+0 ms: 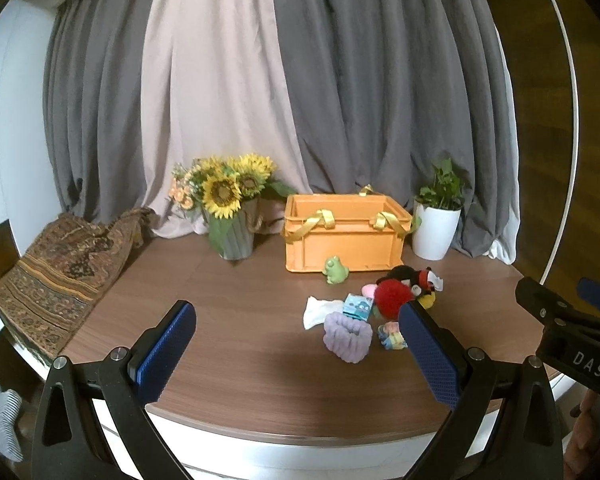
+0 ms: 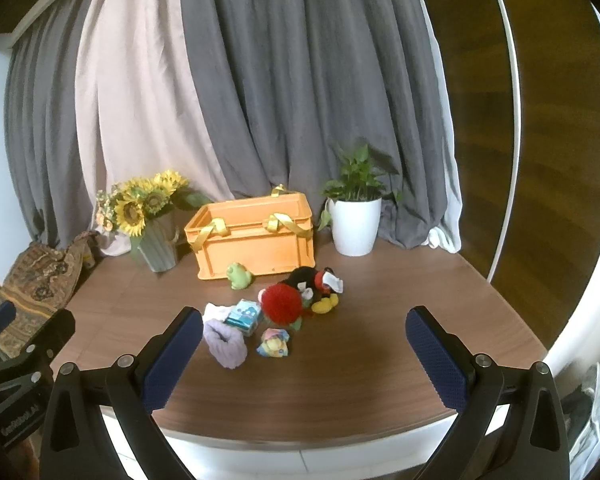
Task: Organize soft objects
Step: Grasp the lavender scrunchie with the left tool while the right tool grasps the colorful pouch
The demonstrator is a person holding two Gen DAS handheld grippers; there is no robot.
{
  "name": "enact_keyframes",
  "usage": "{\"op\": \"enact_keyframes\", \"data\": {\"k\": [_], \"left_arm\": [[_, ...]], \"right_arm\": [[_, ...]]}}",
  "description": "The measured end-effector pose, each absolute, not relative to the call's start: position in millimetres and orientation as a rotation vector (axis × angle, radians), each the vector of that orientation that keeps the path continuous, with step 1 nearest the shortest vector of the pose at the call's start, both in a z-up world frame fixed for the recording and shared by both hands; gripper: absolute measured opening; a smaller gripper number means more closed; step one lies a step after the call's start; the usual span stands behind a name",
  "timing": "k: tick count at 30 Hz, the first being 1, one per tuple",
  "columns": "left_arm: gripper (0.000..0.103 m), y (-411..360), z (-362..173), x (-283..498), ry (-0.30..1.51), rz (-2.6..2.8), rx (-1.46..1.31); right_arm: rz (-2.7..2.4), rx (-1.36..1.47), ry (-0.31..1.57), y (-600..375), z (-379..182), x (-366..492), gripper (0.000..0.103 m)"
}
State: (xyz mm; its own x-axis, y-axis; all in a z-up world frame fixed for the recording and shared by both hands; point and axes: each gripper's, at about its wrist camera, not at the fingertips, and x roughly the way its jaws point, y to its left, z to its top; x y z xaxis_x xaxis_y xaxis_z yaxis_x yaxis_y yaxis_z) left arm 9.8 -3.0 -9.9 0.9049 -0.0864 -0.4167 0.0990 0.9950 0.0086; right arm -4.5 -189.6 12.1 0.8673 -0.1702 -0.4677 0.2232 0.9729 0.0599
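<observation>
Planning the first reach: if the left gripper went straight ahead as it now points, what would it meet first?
Probably the purple scrunchie, which lies nearest between the open jaws of the left gripper, just right of centre. Depth is unclear in the fisheye, so it might pass left of it.

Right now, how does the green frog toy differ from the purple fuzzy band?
The green frog toy sits upright by the orange crate; the purple fuzzy band lies nearer the grippers. The frog looks smooth and solid, the band fluffy and ring-shaped. The frog looks smaller. Both rest on the table, outside the crate.
</observation>
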Motion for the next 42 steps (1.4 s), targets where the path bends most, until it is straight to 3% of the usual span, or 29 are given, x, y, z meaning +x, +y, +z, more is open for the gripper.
{"op": "enact_keyframes", "data": {"k": [13, 25, 39, 42], "left_arm": [[0.103, -21.2, -69.1, 80.5, 0.536, -0.214, 0.118], [0.103, -38.2, -140.0, 163.4, 0.664, -0.388, 0.234], [0.1, -58.4, -189.3, 220.2, 0.767, -0.579, 0.281], [0.095, -60.8, -191.4, 224.7, 0.768, -0.598, 0.281]], "right_arm": [[-0.159, 0.181, 0.621, -198.4, -50.1, 57.9, 0.101], [-0.131, 0.192, 0.788, -196.6, -116.9, 139.3, 0.08], [-0.147, 0.242, 0.916, -197.9, -177.8, 198.0, 0.066], [-0.141, 0.263, 0.936, -198.0, -184.5, 203.8, 0.063]]}}
